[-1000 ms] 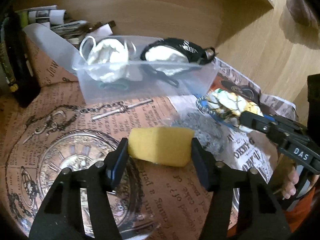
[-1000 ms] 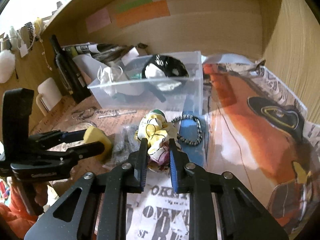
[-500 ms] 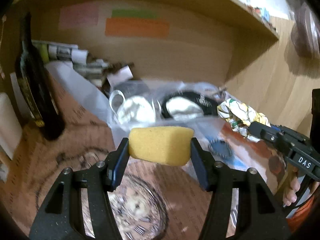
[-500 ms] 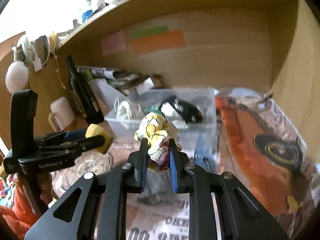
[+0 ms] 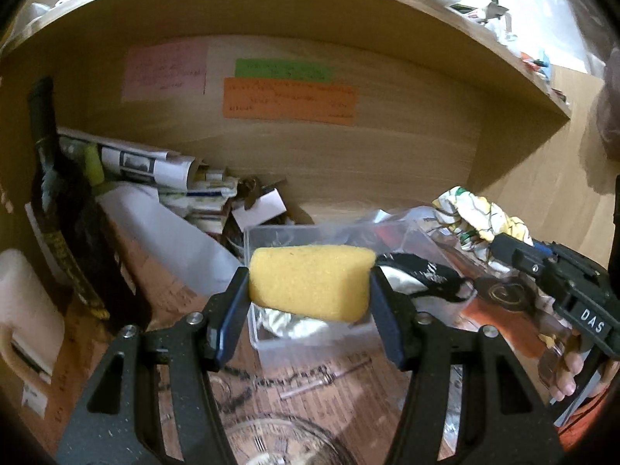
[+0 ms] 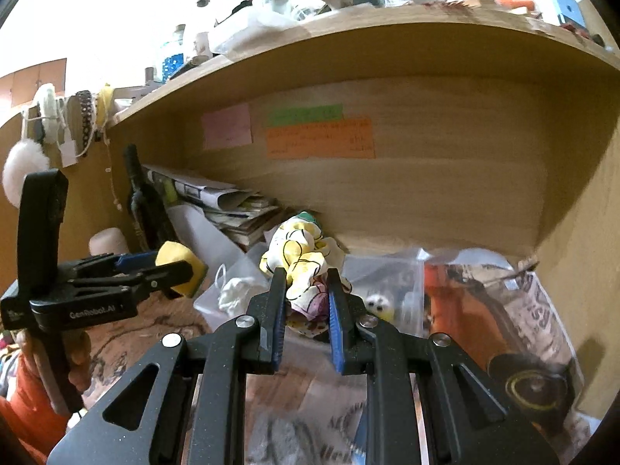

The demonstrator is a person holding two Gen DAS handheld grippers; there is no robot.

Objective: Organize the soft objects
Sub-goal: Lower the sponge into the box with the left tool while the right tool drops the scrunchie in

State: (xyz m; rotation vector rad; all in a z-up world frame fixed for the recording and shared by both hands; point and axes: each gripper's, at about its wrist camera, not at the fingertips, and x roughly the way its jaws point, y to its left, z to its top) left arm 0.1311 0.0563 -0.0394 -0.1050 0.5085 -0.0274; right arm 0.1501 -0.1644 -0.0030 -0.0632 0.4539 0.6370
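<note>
The left gripper (image 5: 310, 294) is clamped on a yellow sponge (image 5: 310, 281), held in the air above the near edge of the clear plastic bin (image 5: 267, 345). To its right, the right gripper (image 6: 306, 290) pinches a crumpled floral cloth (image 6: 300, 259), also lifted over the bin. Farther back, a dark bottle (image 5: 58, 209) stands at left beside stacked papers (image 5: 155, 166).

Yellow sponge (image 5: 310, 281); white-and-yellow patterned cloth (image 6: 300, 261); pink (image 5: 164, 71), green (image 5: 284, 70), orange (image 5: 288, 101) notes.
</note>
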